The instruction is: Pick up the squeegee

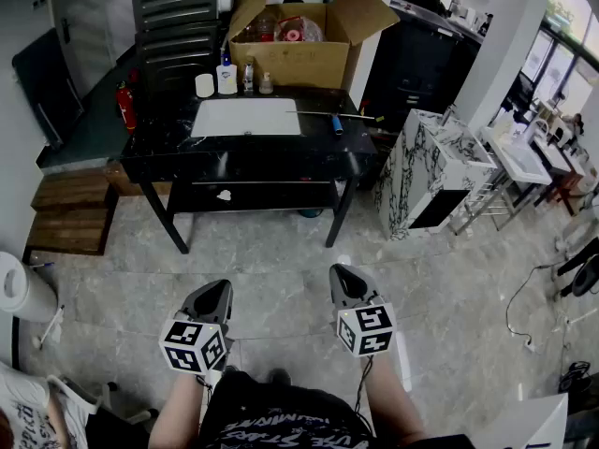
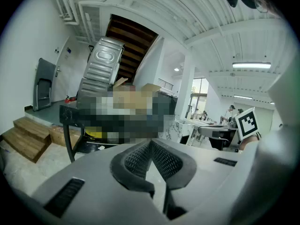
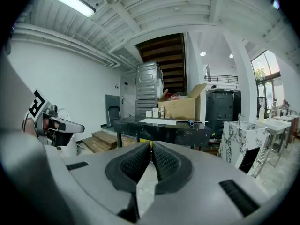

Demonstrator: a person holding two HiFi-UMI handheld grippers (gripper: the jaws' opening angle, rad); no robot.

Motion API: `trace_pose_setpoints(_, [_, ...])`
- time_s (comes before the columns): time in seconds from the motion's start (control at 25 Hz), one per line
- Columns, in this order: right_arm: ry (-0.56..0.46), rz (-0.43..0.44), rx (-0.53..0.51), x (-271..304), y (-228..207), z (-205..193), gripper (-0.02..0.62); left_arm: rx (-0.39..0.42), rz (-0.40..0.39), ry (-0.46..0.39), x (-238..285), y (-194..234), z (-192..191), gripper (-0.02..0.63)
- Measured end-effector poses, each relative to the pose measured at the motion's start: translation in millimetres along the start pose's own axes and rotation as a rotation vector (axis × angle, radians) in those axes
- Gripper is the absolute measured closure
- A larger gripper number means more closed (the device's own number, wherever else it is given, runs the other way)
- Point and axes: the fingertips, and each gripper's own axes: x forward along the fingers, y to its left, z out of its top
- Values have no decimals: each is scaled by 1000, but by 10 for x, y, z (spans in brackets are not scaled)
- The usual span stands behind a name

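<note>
The squeegee (image 1: 337,120), with a blue handle and a long thin metal bar, lies on the right part of the black table (image 1: 159,152), beside a white sheet (image 1: 248,117). In the right gripper view the squeegee (image 3: 191,122) is a small blue spot on the far tabletop. Both grippers hang over the floor well short of the table. My left gripper (image 1: 220,290) (image 2: 151,143) is shut with nothing between its pads. My right gripper (image 1: 342,275) (image 3: 151,143) is shut too, and empty.
An open cardboard box (image 1: 299,50), small bottles (image 1: 227,78) and a white roll (image 1: 205,85) stand along the table's back edge. A marble-patterned cabinet (image 1: 426,171) is to the right, with wooden steps (image 1: 70,213) and a red extinguisher (image 1: 124,106) to the left. Tiled floor lies between me and the table.
</note>
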Motion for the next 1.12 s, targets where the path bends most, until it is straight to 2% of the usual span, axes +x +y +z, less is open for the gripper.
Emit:
trace_pose_setpoints(0.56, [-3, 21, -1, 54, -154, 9, 548, 11, -5, 11, 188, -102, 43, 586])
trace_pose_setpoints(0.8, [-40, 82, 47, 50, -210, -55, 548, 44, -9, 35, 281, -185, -12, 586])
trace_pose_setpoints(1.12, [-19, 44, 62, 166, -388, -117, 546, 16, -23, 61, 553, -115, 1, 586])
